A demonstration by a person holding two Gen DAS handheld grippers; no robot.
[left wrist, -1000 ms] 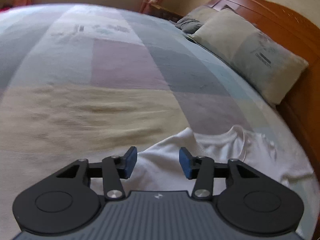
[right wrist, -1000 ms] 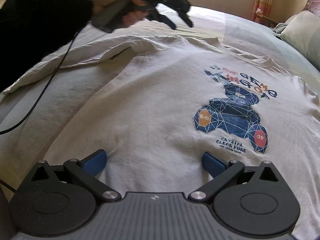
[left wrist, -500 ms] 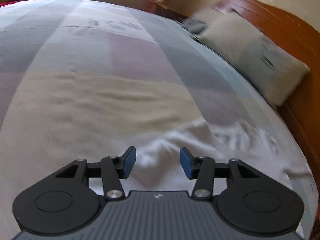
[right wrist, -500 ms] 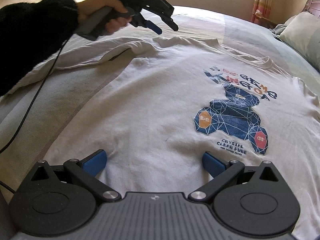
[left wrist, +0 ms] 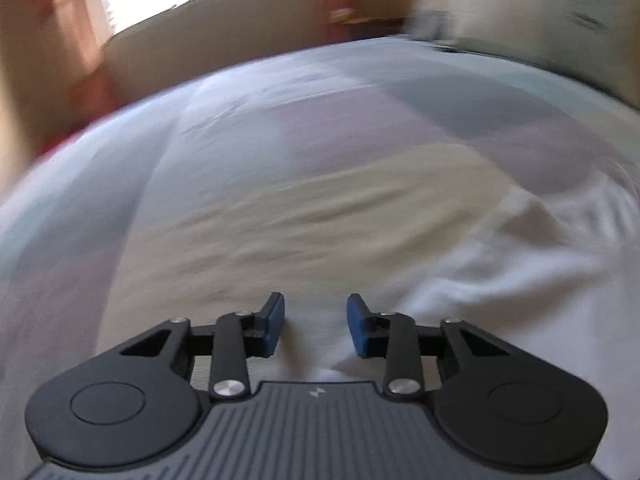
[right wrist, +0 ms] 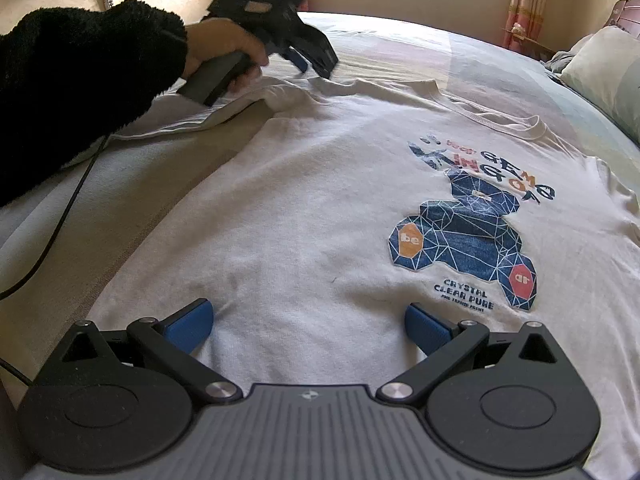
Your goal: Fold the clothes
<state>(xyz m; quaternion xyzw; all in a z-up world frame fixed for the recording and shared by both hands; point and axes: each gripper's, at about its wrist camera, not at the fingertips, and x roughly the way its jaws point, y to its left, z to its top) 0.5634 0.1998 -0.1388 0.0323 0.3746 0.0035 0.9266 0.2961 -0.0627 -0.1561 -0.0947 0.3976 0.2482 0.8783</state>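
A white T-shirt (right wrist: 320,208) lies flat and face up on the bed, with a blue geometric bear print (right wrist: 464,240) on its chest. My right gripper (right wrist: 308,322) hovers open and wide over the shirt's lower part, nothing between its fingers. In the right wrist view my left gripper (right wrist: 308,58) is low over the far left sleeve, held by a hand in a black fuzzy sleeve (right wrist: 80,80). In the blurred left wrist view the left gripper (left wrist: 315,326) stands open above the sleeve's edge (left wrist: 500,264), holding nothing.
The bedspread (left wrist: 280,152) has pastel colour blocks. Pillows (right wrist: 604,76) lie at the far right by the headboard. A black cable (right wrist: 52,232) trails across the bed's left side. A curtain (right wrist: 528,0) and a window stand behind the bed.
My left gripper has swung left and dropped toward the far sleeve; its view now points at the window side. The right gripper has stayed still and open.
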